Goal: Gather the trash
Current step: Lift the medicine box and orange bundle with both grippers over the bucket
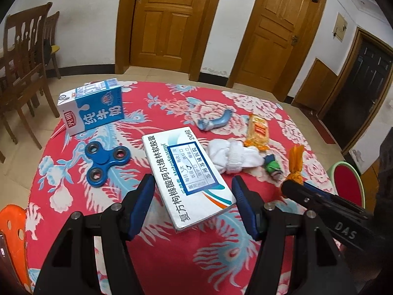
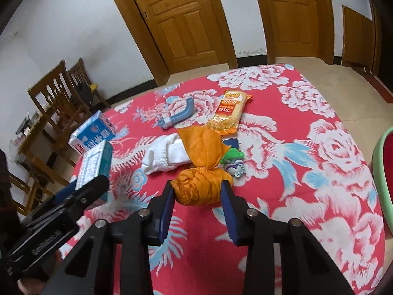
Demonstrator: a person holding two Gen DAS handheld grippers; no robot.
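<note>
A white medicine box (image 1: pixel 189 172) sits between the blue pads of my left gripper (image 1: pixel 194 191); both pads touch its sides and it looks tilted off the red floral tablecloth (image 1: pixel 157 98). The box also shows in the right wrist view (image 2: pixel 94 166). My right gripper (image 2: pixel 197 191) is shut on a knotted orange bag (image 2: pixel 200 172), also seen in the left wrist view (image 1: pixel 296 164). A blue milk carton (image 1: pixel 92 105), an orange snack packet (image 1: pixel 258 130) and a blue fidget spinner (image 1: pixel 104 161) lie on the cloth.
White rolled socks (image 1: pixel 233 156), a small green toy (image 1: pixel 272 166) and a blue curved plastic piece (image 1: pixel 216 121) lie mid-table. A green-rimmed red basin (image 1: pixel 348 179) is at the right edge, an orange stool (image 1: pixel 12 223) at the left. Wooden chairs (image 1: pixel 22 56) stand beyond the table.
</note>
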